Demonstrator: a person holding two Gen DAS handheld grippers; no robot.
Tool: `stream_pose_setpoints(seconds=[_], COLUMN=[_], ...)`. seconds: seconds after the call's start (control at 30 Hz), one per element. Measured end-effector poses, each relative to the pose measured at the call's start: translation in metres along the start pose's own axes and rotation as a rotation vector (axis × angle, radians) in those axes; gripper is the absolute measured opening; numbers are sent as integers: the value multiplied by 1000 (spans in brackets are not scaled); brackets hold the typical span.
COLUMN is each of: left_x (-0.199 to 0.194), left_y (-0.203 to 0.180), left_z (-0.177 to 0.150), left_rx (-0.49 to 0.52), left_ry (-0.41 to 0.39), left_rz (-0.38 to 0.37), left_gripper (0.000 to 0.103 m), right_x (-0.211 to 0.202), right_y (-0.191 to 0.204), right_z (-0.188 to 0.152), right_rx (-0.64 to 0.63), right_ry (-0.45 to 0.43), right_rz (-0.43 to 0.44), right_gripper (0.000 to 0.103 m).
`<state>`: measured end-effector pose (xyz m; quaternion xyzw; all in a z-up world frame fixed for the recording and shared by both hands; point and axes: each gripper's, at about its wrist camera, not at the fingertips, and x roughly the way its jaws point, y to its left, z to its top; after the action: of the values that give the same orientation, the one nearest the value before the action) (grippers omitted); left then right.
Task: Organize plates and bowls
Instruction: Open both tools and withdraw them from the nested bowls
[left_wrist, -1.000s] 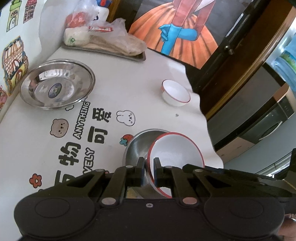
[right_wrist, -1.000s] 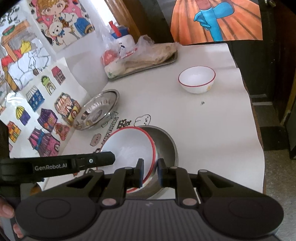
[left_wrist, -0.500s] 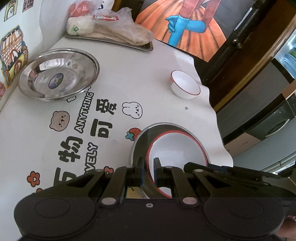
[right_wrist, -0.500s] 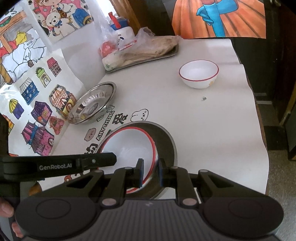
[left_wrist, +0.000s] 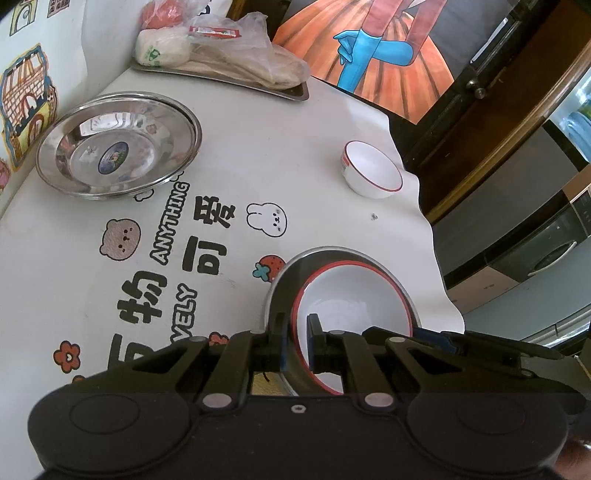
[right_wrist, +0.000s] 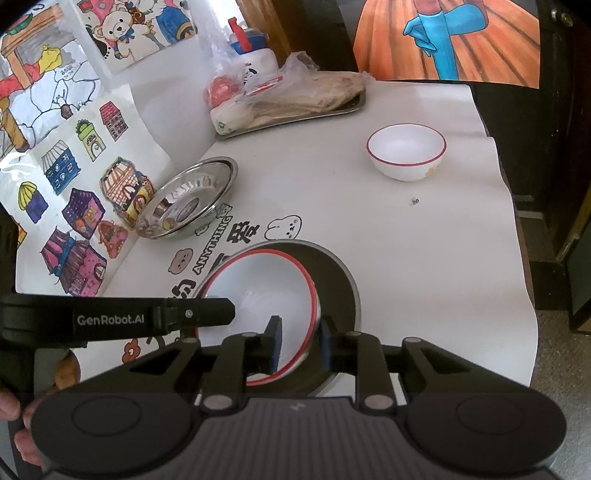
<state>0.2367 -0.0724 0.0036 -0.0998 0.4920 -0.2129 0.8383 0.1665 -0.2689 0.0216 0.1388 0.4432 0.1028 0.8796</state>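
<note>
White tablecloth (left_wrist: 314, 147), red-rimmed white bowl (left_wrist: 351, 295) in steel plate (right_wrist: 332, 273), left hand-held gripper (left_wrist: 295, 343) pinching its rim, right hand-held gripper (right_wrist: 298, 343) opening around it.

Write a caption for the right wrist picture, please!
Right gripper opening around the red-rimmed white bowl sitting in a steel plate, left gripper alongside.
</note>
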Motion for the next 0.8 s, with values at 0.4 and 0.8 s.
stream_pose_setpoints(seconds=[0.4, 0.8], left_x=[-1, -18], left_y=[1, 6], left_z=[-1, 4], left_rx=[-22, -26], left_ry=[2, -56], left_rz=[-12, -13], left_gripper=[11, 16], right_x=[-6, -26], right_y=[-2, -7], right_z=[-2, 4], right_rx=[3, 8], right_ry=[-11, -75], right_rz=[5, 26], right_gripper=[34, 60])
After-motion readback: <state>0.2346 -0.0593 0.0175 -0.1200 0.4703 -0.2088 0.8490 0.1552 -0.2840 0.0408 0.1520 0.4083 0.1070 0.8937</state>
